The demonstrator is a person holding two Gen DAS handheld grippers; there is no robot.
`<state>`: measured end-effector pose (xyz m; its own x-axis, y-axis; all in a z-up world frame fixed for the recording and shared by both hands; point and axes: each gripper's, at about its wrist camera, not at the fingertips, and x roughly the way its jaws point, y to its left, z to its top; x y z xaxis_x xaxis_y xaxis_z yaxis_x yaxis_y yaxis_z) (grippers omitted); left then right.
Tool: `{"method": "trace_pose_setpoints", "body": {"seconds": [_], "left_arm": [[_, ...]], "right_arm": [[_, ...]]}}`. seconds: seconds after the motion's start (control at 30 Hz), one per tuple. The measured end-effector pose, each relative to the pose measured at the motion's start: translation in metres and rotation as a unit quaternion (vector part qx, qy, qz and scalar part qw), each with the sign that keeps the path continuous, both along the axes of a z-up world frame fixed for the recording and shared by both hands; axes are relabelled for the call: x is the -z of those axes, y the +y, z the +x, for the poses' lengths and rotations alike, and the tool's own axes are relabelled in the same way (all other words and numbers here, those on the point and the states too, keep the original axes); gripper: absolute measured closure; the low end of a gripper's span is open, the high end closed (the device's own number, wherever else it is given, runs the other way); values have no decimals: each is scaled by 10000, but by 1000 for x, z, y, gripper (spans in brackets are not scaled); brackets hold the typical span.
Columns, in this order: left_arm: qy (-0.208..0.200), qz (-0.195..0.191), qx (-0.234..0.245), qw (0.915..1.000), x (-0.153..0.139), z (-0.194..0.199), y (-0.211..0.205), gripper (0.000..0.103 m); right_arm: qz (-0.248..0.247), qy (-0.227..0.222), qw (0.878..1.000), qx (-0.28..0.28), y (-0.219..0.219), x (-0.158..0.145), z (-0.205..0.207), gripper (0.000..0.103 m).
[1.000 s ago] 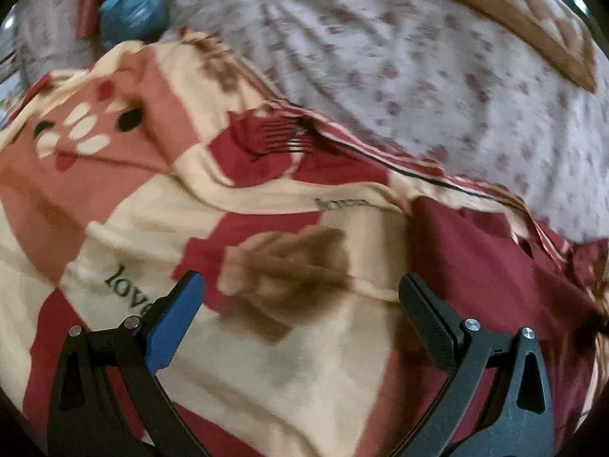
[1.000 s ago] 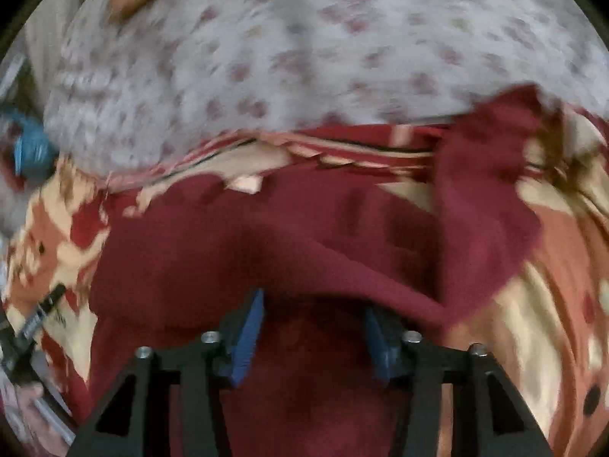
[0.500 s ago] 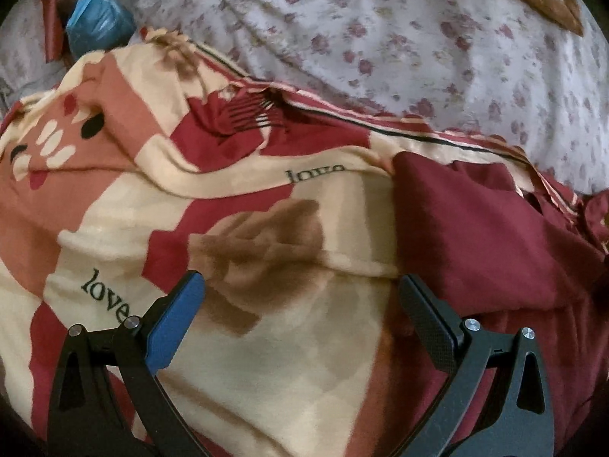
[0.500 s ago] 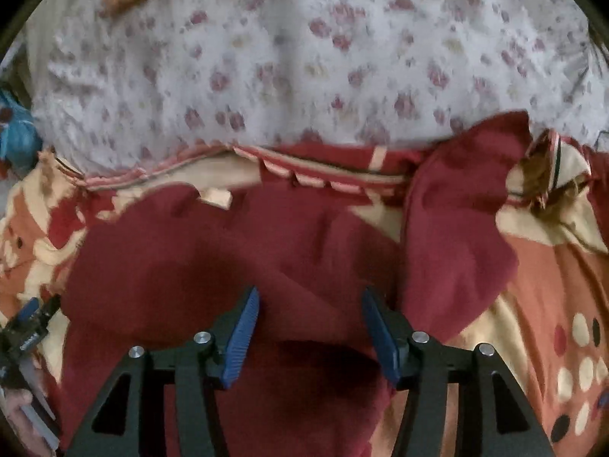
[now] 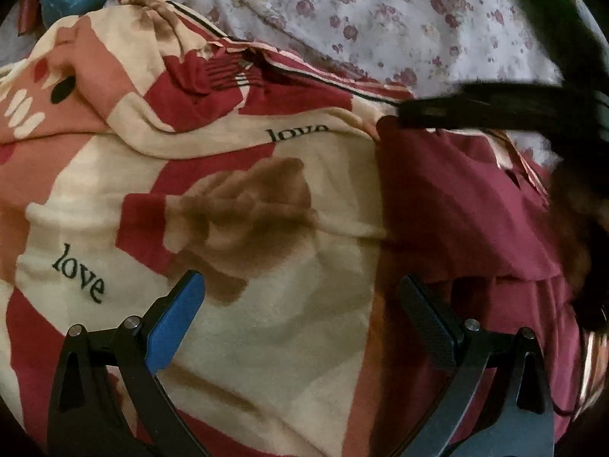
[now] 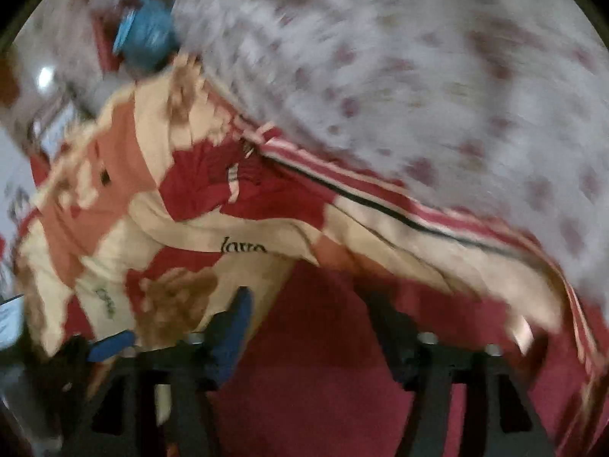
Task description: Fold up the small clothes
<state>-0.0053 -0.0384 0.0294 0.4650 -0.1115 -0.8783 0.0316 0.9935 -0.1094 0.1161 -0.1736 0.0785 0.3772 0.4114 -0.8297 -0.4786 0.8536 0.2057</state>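
a flowered bedsheet [image 5: 380, 11] fills the upper frame over a patterned blanket [image 5: 266, 323]. the maroon garment [image 5: 456, 205] lies at right. left tongs [image 5: 300, 297] gape empty; right tongs [image 6: 308, 304] are opening, nothing between them. released cloth may slump, undoing the fold.

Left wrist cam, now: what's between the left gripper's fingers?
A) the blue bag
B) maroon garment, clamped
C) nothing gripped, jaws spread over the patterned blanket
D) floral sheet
C: the left gripper stands wide open above the patterned blanket; the maroon garment lies off to its right, untouched.
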Motion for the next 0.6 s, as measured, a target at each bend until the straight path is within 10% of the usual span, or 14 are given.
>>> {"method": "trace_pose_setpoints", "body": {"seconds": [0.1,0.13,0.23,0.43,0.6], "left_arm": [[56,22,2,10000,1,2,1,1],[52,20,-25,10000,0,2,3,1],[-144,133,-241,9995,-10,0,15,1],[-559,-89,-698,9960,-30,-4,45,1],[-484,-299,-1023,9931,-26,2,60,1]], "right_arm": [[-621,153,9978,-197,22,26,17,33],[-735,248,9967,-255,22,33,19,61],[-798,309,9951,-492,28,39,13,88],[428,331,9972,-514,33,10,23,92],[410,562,9964,-483,61,31,34,91]]}}
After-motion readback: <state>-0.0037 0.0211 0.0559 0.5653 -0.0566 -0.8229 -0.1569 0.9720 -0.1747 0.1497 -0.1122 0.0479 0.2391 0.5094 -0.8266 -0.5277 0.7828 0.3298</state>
